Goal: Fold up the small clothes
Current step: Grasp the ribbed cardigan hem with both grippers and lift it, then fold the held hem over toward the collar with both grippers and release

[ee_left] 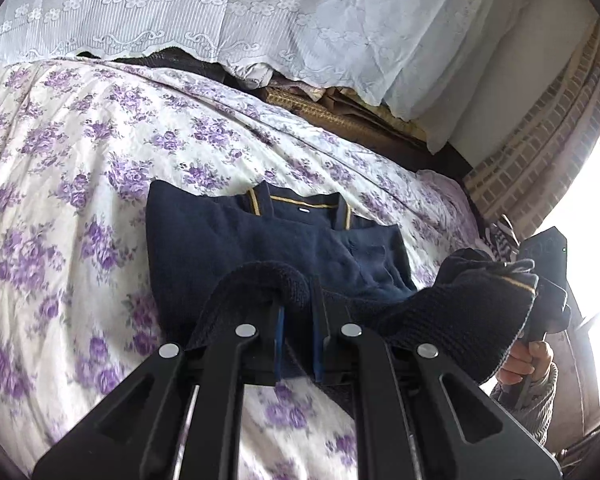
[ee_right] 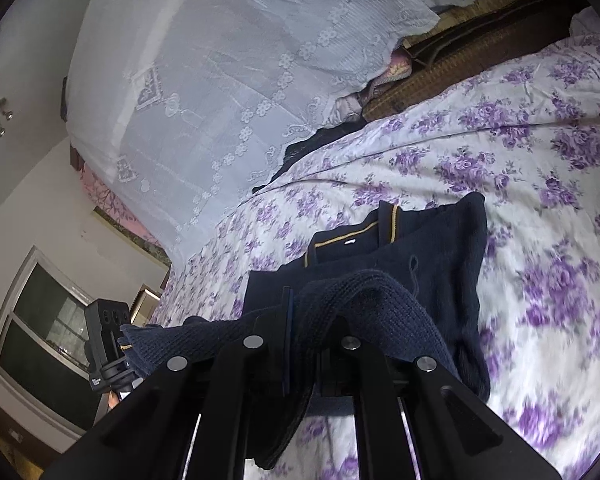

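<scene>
I have both the left gripper [ee_left: 300, 316] and right gripper [ee_right: 312, 320] clamped on the navy sweater [ee_left: 236, 240] hem, which I judge must travel level toward the collar [ee_left: 300, 203] over the floral bedspread [ee_left: 80, 140].

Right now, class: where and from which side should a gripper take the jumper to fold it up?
Take the jumper by its ribbed bottom hem, from the near side: the collar lies far, and the left gripper and right gripper already pinch that hem.
</scene>
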Available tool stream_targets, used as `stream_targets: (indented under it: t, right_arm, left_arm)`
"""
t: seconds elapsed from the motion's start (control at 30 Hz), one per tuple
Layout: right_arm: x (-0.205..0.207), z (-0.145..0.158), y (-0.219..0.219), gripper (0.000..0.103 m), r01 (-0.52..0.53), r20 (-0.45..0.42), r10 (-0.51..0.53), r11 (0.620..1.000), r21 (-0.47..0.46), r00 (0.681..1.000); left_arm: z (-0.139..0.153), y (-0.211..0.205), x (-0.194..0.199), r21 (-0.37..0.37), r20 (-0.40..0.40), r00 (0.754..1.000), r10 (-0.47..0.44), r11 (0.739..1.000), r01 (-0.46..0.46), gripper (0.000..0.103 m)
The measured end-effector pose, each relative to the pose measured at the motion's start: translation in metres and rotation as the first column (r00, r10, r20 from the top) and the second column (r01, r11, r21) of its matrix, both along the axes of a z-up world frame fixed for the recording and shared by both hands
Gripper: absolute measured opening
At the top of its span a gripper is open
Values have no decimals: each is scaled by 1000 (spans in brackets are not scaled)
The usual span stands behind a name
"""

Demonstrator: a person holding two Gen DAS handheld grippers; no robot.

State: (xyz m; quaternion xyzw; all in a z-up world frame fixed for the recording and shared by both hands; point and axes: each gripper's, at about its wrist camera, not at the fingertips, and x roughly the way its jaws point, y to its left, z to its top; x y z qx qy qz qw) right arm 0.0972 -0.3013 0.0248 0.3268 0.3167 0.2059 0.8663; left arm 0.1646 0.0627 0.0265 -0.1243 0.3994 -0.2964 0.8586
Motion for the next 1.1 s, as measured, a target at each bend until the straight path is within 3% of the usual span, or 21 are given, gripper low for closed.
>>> stream_targets:
  t: [0.3, 0.43, 0.6, 0.7, 0.77, 0.8, 0.83, 0.93, 1.0, 1.1]
  right_arm:
    - [49, -19, -13, 9, 27, -62, -26, 999, 25, 998]
    - [72, -33, -23, 9, 65, -91, -62, 997, 30, 994]
    - [105, -72, -32, 8, 93, -165, -85, 995, 42, 983]
    - [112, -89, -35, 8, 80, -178, -70, 996, 51, 982]
    - [108, -86, -37, 11, 67, -161, -55, 995, 68, 985]
    - [104, -83, -37, 18, 68, -152, -58, 996, 65, 987]
    - [99, -80, -38, 33, 72, -143, -63, 996, 61, 988]
    - [85, -71, -40, 42, 60, -124, -52, 996, 61, 991]
    - [74, -64, -39, 42, 49, -107, -42, 997, 64, 993]
    - [64, -59, -34, 42, 15, -101, -7, 997, 78, 995]
  left_arm:
    - [-19, -7, 49, -2, -64, 998, 20, 1000, -21, 10]
    - [-37, -11, 76, 31, -90, 994, 54, 998, -52, 10]
    - [-73, -14, 106, 41, -159, 984, 80, 996, -74, 10]
    - [-77, -16, 109, 46, -130, 989, 71, 997, -66, 12]
    - [-77, -15, 105, 43, -122, 990, 69, 997, -64, 12]
    - [-76, -14, 104, 40, -120, 991, 67, 997, -62, 13]
    - [-74, -12, 101, 33, -122, 991, 62, 998, -58, 13]
    - [-65, -2, 90, 4, -125, 990, 66, 998, -66, 29]
    - [-57, 4, 80, -1, -103, 992, 75, 997, -76, 52]
    - [-46, 10, 65, -60, -101, 995, 25, 998, -31, 54]
